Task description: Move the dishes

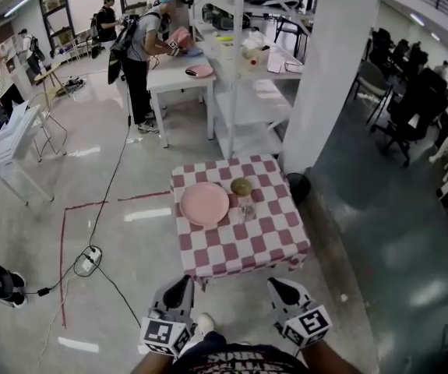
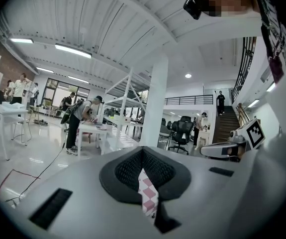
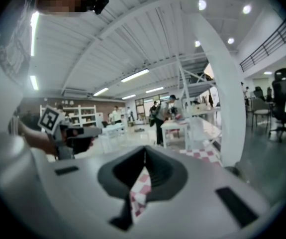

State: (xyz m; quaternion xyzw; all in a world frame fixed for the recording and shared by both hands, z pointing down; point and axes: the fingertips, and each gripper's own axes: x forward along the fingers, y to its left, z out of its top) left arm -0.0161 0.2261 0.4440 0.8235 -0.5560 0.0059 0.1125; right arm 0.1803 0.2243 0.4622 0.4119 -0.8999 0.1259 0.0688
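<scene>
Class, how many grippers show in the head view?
2. The left gripper sits at bottom left of centre, the right gripper beside it, both short of the checked table; none seems hidden.

Ahead of the matt plastic left gripper (image 1: pixel 181 285), a checked cloth (image 1: pixel 264 236) (soft, matt) bears a smooth plate (image 1: pixel 205 203) over glossy floor (image 1: pixel 122 170).

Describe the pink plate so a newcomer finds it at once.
Beside the big white pillar stands a small table in a checked cloth. The plate lies on its left side: flat, plain pink, much wider than the small olive bowl and clear glass beside it.
</scene>
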